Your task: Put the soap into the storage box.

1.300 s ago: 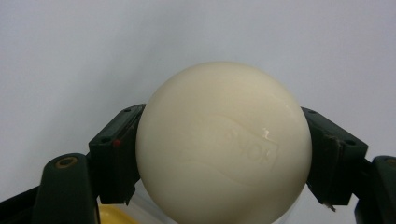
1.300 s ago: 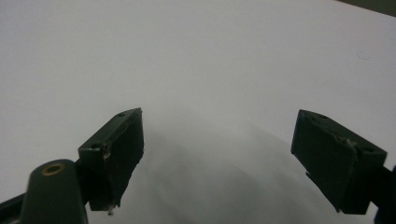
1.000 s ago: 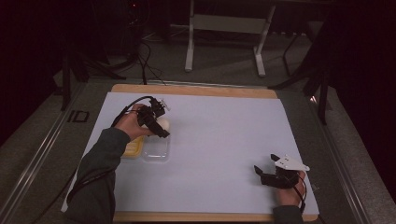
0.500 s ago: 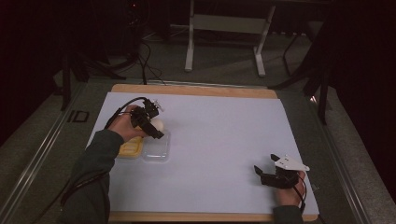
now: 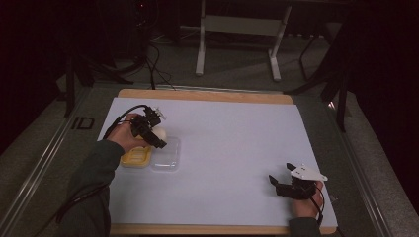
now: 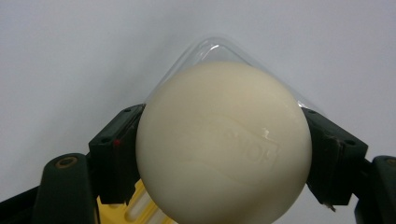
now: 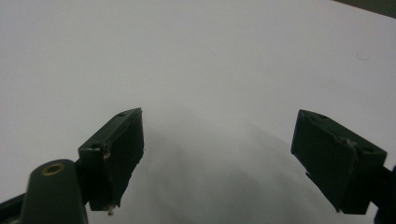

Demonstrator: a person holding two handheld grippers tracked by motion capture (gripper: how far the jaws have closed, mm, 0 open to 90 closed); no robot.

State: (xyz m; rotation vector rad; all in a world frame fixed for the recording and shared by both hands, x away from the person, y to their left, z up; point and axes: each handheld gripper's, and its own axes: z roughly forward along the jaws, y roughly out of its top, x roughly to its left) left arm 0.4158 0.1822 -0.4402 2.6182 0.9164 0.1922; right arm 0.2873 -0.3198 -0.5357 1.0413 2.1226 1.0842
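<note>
Soap bar (image 6: pixel 223 144) sits clenched in the left hand-held gripper (image 5: pixel 149 132) — yellow dish (image 5: pixel 135 157) directly below it. Right hand-held gripper (image 5: pixel 291 186) rests released, well apart on the desk (image 5: pixel 237 138).

Left gripper (image 5: pixel 159 140), clamped on the cream soap bar (image 5: pixel 160 134), has shifted toward the counter's left edge; soap now above the seam between yellow dish (image 5: pixel 134 158) and clear lid (image 5: pixel 167 159).

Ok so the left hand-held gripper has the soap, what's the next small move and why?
Probably lower the soap a little further toward the yellow tray. The left hand-held gripper grips it between both pads, hovering over the tray and the clear lid beside it. The right hand-held gripper rests open, far off.
</note>
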